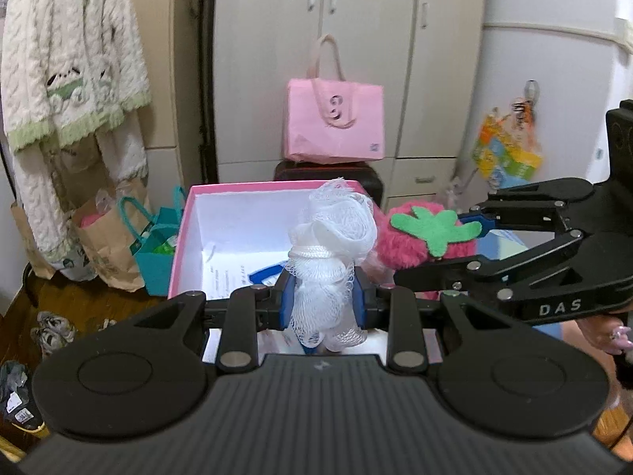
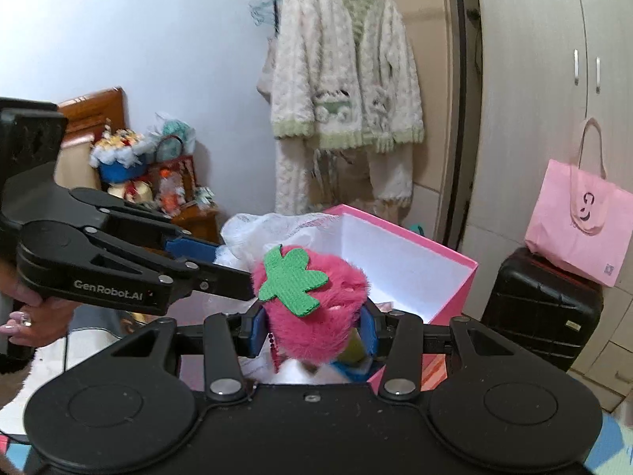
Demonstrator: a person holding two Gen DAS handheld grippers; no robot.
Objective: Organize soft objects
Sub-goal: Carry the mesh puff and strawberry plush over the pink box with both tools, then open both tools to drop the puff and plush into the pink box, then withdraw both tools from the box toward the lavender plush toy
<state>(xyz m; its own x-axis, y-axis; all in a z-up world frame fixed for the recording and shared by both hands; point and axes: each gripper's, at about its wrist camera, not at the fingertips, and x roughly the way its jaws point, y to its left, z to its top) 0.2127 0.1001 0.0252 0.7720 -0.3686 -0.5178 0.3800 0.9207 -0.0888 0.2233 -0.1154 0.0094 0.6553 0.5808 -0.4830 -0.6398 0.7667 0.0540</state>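
The white mesh bath pouf [image 1: 330,265] stands upright between the blue pads of the left gripper [image 1: 322,303], which is clamped on its lower half, over the near edge of the open pink box [image 1: 180,237]. Its tail hangs below the pads and its lowest tip is lost behind the gripper body. In the left wrist view, the pink plush strawberry [image 1: 415,237] sits at three o'clock from the pouf, just beside it, its green felt leaf [image 1: 435,229] facing up. The right gripper [image 2: 312,328] is closed on the strawberry's sides; seen from the left camera its far finger is hidden behind the fur. In the right wrist view the strawberry covers most of the pouf, leaving only white netting at eleven o'clock. Papers lie on the box floor, too blurred to read. Behind the box, a pink tote bag [image 1: 334,122] rests on a black suitcase [image 2: 542,312], mostly hidden in the left view. A cream knitted cardigan [image 2: 344,91] hangs at twelve o'clock in the right view.
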